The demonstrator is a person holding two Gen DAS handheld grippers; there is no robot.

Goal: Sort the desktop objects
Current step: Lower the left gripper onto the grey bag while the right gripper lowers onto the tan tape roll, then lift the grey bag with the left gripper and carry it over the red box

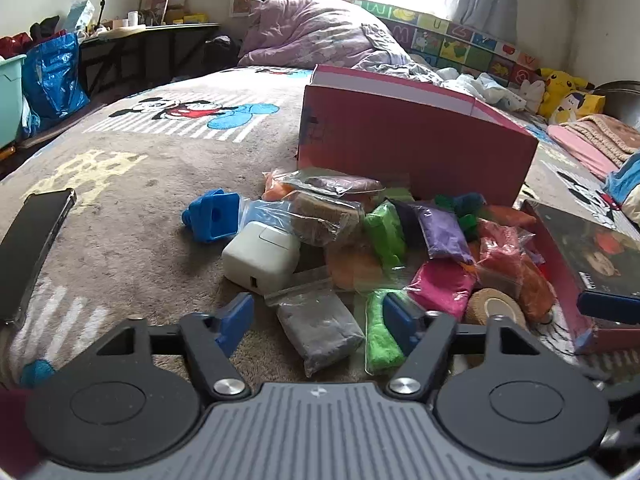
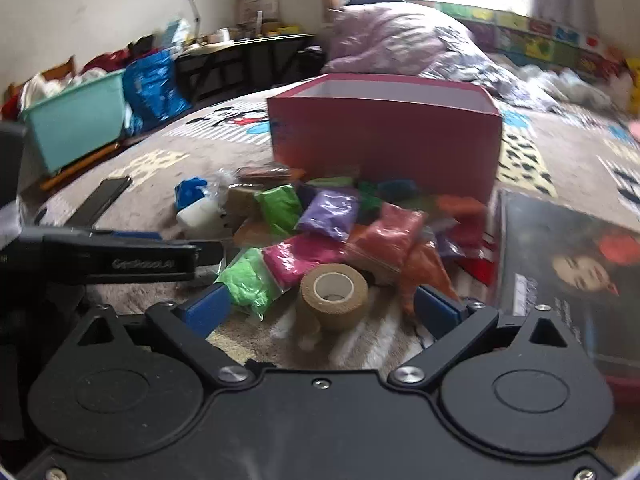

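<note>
A heap of small clay bags in many colours lies on a carpeted bed in front of an open pink box point(image 1: 416, 148) point(image 2: 384, 136). My left gripper point(image 1: 320, 322) is open, its blue pads on either side of a grey clay bag point(image 1: 320, 326), with a green bag point(image 1: 380, 336) by the right pad. A white charger point(image 1: 262, 258) and a blue plastic block point(image 1: 212, 216) lie just beyond. My right gripper point(image 2: 320, 306) is open around a tan tape roll point(image 2: 332, 294), not touching it. The left gripper's body point(image 2: 120, 260) shows at the left of the right wrist view.
A dark phone point(image 1: 32, 248) lies on the carpet at the left. The box lid with a printed picture point(image 2: 560, 276) rests to the right of the heap. Bedding and a pillow point(image 1: 316, 32) are behind the box. A teal bin point(image 2: 76, 128) and blue bag point(image 2: 152, 88) stand off the bed.
</note>
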